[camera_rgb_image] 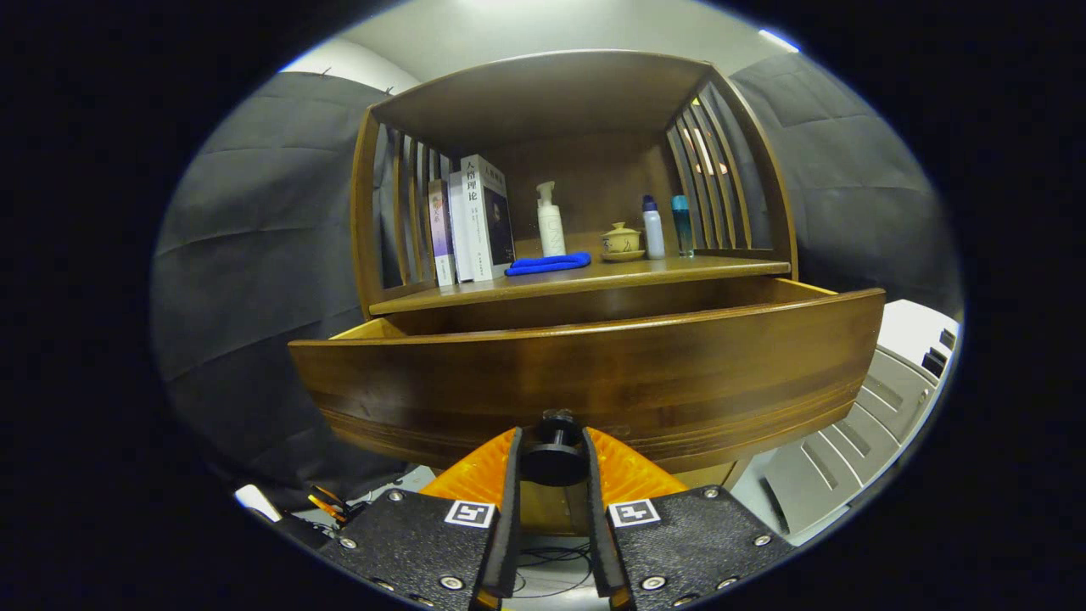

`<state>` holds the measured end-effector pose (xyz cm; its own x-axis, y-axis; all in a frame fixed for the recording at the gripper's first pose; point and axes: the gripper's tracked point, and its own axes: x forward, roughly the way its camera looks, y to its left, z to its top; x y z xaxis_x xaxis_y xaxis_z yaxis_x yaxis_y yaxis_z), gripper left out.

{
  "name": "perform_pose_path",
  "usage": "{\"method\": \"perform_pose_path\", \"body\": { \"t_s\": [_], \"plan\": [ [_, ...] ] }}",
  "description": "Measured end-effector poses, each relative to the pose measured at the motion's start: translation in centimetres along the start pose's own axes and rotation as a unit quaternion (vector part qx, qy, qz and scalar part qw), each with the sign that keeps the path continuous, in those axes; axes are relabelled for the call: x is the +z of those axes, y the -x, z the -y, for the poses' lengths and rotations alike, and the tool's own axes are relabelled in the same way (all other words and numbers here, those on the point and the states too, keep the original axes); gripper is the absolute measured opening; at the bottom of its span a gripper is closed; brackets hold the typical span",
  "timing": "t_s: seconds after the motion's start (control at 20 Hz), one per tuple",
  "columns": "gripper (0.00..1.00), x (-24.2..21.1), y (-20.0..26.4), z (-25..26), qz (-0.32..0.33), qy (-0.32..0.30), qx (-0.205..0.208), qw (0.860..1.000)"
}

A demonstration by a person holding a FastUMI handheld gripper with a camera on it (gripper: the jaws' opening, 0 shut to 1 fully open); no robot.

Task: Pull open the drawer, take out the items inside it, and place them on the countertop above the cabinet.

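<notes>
Dark cloth walls enclose a booth in which a wooden cabinet [577, 212] stands with slatted sides. Its countertop [594, 278] carries, from left to right, upright books [471, 221], a folded blue cloth [548, 264], a white pump bottle [551, 222], a small lidded ceramic cup [621, 241] on a saucer, and two slim bottles [667, 226]. Below the countertop, the drawer [585, 373] stands pulled partly out toward the camera, its long axis running left to right and its front panel facing the gripper [552, 462]. The drawer's interior is hidden behind the front panel. The fingers are closed narrowly around the dark round knob [554, 454], which projects from the panel's lower centre, one finger pressing each side.
</notes>
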<state>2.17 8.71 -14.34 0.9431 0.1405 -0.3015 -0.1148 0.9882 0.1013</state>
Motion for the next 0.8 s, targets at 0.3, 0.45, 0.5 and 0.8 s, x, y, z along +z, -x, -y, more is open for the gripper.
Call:
{"method": "perform_pose_path", "body": {
  "t_s": [0.3,0.45,0.5,0.8],
  "plan": [
    [0.35,-0.6,2.0,-0.4,0.0,0.02,-0.006,1.0],
    [0.38,-0.3,1.8,-0.6,-0.002,0.032,0.011,0.999],
    [0.41,0.1,2.2,-0.4,0.002,0.031,0.014,0.999],
    [0.95,6.1,3.3,1.4,0.043,0.053,0.001,0.998]
  ]
}}
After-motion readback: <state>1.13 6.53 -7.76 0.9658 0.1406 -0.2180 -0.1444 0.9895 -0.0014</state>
